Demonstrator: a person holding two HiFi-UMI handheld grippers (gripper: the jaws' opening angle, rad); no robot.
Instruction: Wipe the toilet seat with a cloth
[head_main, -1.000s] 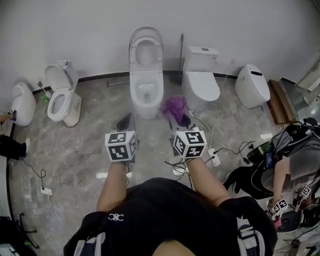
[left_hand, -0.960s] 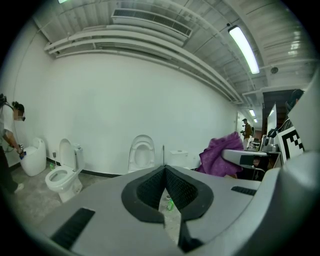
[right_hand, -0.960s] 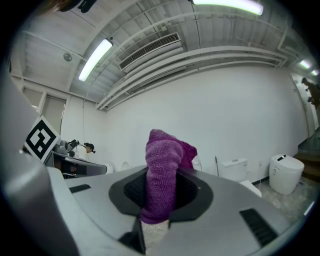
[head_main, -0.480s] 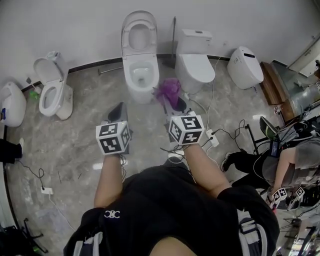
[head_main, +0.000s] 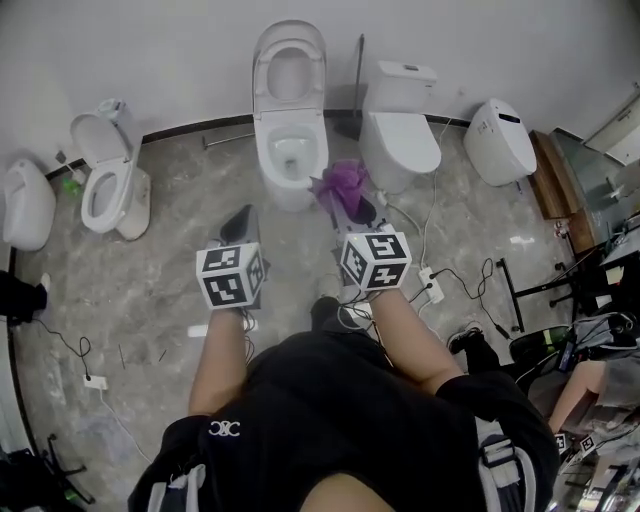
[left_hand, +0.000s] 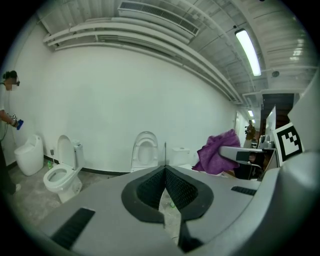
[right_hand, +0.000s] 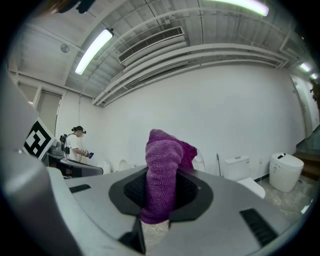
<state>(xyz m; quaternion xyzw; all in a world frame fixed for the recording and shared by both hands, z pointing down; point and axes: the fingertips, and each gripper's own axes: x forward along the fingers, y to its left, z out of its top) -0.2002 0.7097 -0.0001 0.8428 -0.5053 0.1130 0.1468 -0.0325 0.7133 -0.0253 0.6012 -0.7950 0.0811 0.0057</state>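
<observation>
Toilet (head_main: 290, 165) with its lid raised stands at the wall straight ahead of you. Your left gripper (left_hand: 165, 175) is pressed together on nothing. Your right gripper (head_main: 358, 212) pinches the purple cloth (head_main: 343, 183), held up just before the bowl.

Left gripper (left_hand: 165, 174), fingers (left_hand: 149, 189) together and empty, purple cloth (left_hand: 216, 152) at right, toilet (left_hand: 145, 151) beyond

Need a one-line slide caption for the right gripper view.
Right gripper shut on a purple cloth, facing a white wall, closed-lid toilet at right.
</observation>
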